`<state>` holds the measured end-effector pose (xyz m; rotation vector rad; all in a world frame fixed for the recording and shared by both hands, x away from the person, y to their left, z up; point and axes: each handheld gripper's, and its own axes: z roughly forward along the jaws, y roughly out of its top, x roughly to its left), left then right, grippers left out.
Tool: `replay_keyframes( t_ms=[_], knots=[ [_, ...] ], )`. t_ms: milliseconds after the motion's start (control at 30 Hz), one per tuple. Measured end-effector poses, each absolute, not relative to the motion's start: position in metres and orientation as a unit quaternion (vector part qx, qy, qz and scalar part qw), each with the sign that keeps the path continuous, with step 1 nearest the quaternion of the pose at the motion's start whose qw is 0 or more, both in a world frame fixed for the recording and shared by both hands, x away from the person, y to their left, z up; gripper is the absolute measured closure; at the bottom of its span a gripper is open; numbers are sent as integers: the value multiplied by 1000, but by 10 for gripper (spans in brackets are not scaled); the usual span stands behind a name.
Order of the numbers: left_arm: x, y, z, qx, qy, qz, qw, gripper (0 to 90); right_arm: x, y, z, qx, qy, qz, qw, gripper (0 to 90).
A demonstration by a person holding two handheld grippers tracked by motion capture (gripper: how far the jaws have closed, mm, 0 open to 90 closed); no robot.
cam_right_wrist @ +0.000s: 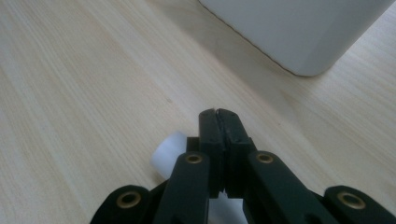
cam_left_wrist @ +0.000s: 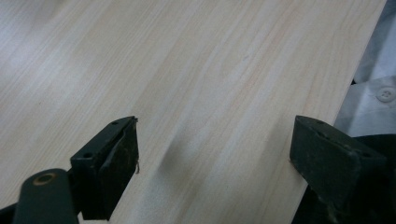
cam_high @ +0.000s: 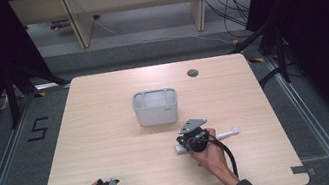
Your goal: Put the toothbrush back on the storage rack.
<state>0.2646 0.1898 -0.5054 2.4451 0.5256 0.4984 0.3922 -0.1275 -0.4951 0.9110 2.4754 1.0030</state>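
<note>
The right gripper (cam_right_wrist: pixel 218 114) has its jaws pressed fully together, and they stand just above a white tube (cam_high: pixel 225 134) that lies flat on the wooden table (cam_high: pixel 108 132), a little in front of the grey basket (cam_high: pixel 156 107). In the right gripper view the white end of the tube (cam_right_wrist: pixel 169 150) shows under the jaws, to their left, but I cannot tell if the jaws pinch any part of it; they look shut on nothing. The left gripper (cam_left_wrist: pixel 212 149) waits at the near edge of the table with its jaws spread wide over bare wood. I judge that the step in hand is the pick-up of the tube. The next move probably needs the right jaws to open, come down around the tube and close, before it goes to the basket.
</note>
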Motion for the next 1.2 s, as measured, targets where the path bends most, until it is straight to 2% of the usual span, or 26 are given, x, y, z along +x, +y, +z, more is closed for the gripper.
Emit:
replay_keyframes(
  t_ms=[1200],
  knots=[
    [265, 191, -505, 918, 199, 187, 289, 153, 353, -159, -497, 327, 872, 344, 121, 890]
  ],
)
